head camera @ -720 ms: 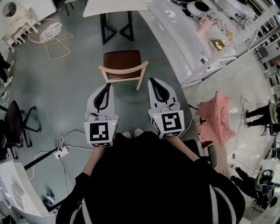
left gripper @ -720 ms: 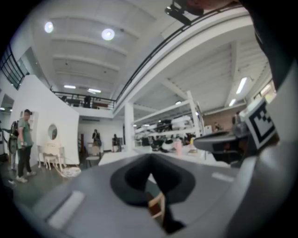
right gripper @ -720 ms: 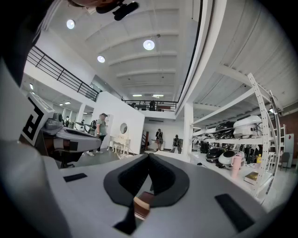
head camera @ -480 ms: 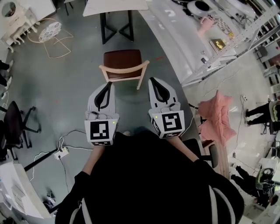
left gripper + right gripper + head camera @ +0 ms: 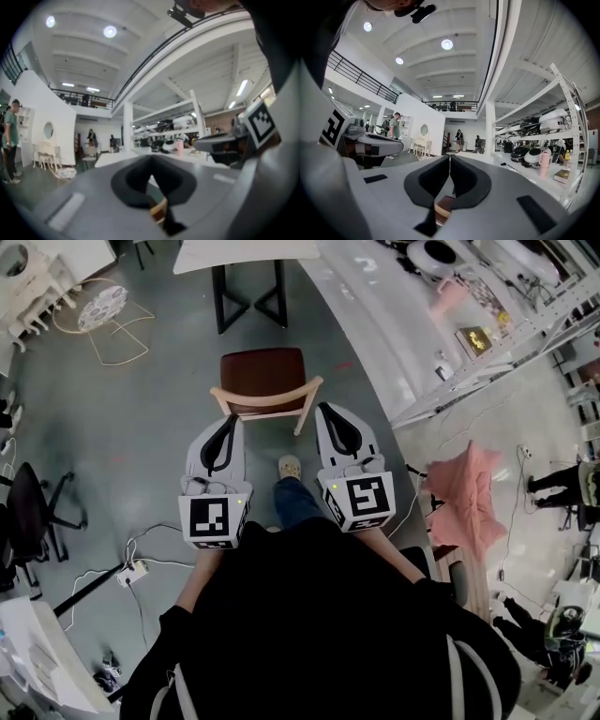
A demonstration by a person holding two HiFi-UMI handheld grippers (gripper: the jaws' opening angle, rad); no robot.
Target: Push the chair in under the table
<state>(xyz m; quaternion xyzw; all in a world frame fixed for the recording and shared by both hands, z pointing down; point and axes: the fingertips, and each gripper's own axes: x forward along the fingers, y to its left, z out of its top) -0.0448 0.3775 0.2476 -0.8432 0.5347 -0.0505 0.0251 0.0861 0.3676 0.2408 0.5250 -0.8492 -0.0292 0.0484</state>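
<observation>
1. two grippers, one per hand, both level and pointing at the chair. one marker cube at the rear of each.
2. left gripper [image 5: 230, 424]: jaws pressed together, nothing between them. its own view [image 5: 151, 165] shows only a sliver of pale wood below the closed pads.
3. right gripper [image 5: 328, 414]: jaws also fully together, holding nothing. its own view [image 5: 450, 161] shows a bit of brown seat and wood rail below the tips.
4. one chair [image 5: 262, 379], pale wood frame, brown seat. it stands on the grey floor with its backrest [image 5: 269, 394] toward the person. the seat is wholly outside the table, not under it.
5. the two gripper tips sit near the two ends of the backrest. cannot tell whether they touch it.
6. one table [image 5: 246, 251], white top, black legs. it is beyond the chair, apart from it.
7. one shoe [image 5: 290, 466] on the floor between the grippers, behind the chair.
8. off to the sides: one pink cloth [image 5: 466, 493] at right, one black office chair [image 5: 28, 512] at left.
</observation>
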